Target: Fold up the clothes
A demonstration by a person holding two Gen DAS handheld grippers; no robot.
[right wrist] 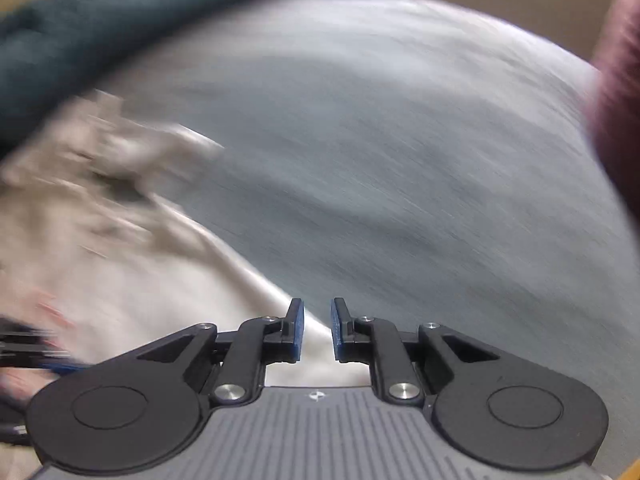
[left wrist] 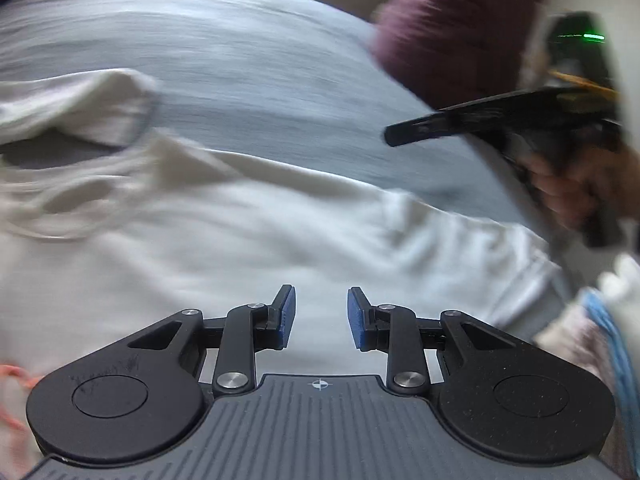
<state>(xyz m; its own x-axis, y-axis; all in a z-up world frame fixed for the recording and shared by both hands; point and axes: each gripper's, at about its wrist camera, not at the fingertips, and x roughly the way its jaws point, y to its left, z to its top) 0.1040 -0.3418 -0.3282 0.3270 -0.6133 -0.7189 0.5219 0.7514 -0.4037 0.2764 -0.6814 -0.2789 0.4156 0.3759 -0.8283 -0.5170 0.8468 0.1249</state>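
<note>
A cream garment [left wrist: 224, 240] lies spread over a grey-blue sheet [left wrist: 248, 80], with a sleeve [left wrist: 80, 108] bunched at the far left. My left gripper [left wrist: 321, 298] hovers above the garment's body, open, its blue pads apart with nothing between them. At the right edge of the left wrist view a hand [left wrist: 576, 188] holds the right gripper, whose black fingers [left wrist: 424, 128] point left above the sheet. In the blurred right wrist view, my right gripper [right wrist: 317, 310] stands over the garment's edge [right wrist: 256, 276] with a narrow empty gap between its pads.
A maroon cushion [left wrist: 456, 32] sits at the far right of the sheet. A dark teal cloth [right wrist: 100, 28] lies along the far left. A blue and white cloth [left wrist: 608, 336] lies at the near right. Bare grey sheet [right wrist: 400, 160] stretches beyond the garment.
</note>
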